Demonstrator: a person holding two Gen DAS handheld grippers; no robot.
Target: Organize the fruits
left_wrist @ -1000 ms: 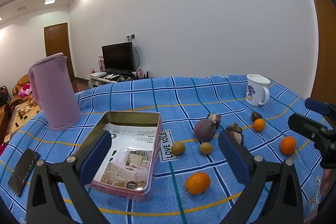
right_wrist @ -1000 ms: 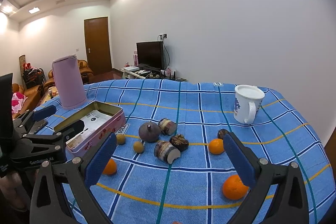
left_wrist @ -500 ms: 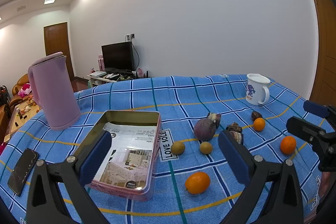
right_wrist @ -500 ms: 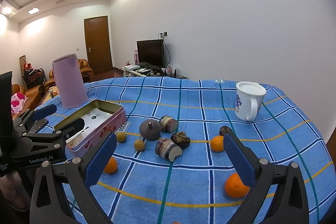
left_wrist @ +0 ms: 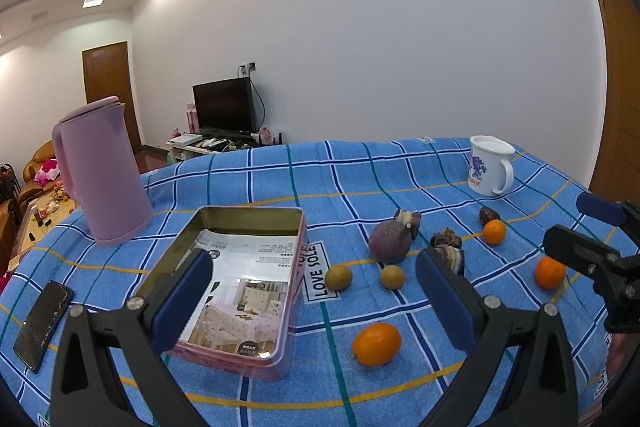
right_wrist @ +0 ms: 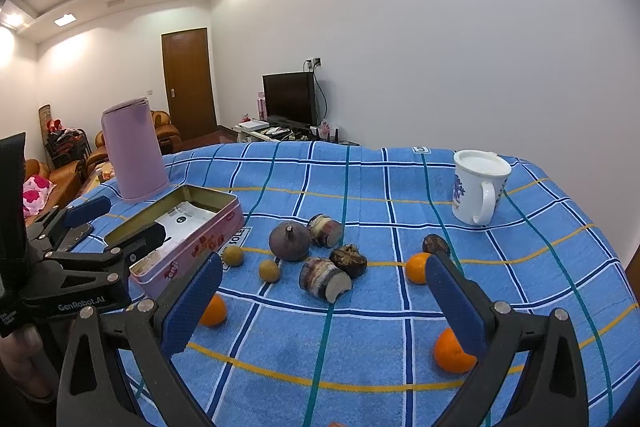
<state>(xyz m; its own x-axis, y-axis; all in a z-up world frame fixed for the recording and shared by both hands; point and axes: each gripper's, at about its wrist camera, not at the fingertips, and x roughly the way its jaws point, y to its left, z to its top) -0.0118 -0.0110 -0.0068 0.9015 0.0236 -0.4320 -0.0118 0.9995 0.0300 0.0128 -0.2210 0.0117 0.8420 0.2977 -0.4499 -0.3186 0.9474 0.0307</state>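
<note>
Slight drift of both views since earlier; left gripper (left_wrist: pixel 314 289) and right gripper (right_wrist: pixel 322 301) jaws released, above scattered fruit.

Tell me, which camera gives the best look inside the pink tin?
The left wrist view: it looks down into the pink tin, showing the printed sheet lining its bottom. The right wrist view sees the tin side-on, mostly its outer wall.

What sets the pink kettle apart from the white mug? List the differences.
The pink kettle is tall, plain and closed by a lid; the white mug is short, open-topped and carries a blue and purple print. The kettle stands at the cloth's left side behind the tin, while the mug stands at the far right, beyond the fruit. The kettle looks clearly larger than the mug. Both stand upright on the blue checked cloth, each with a side handle.
</note>
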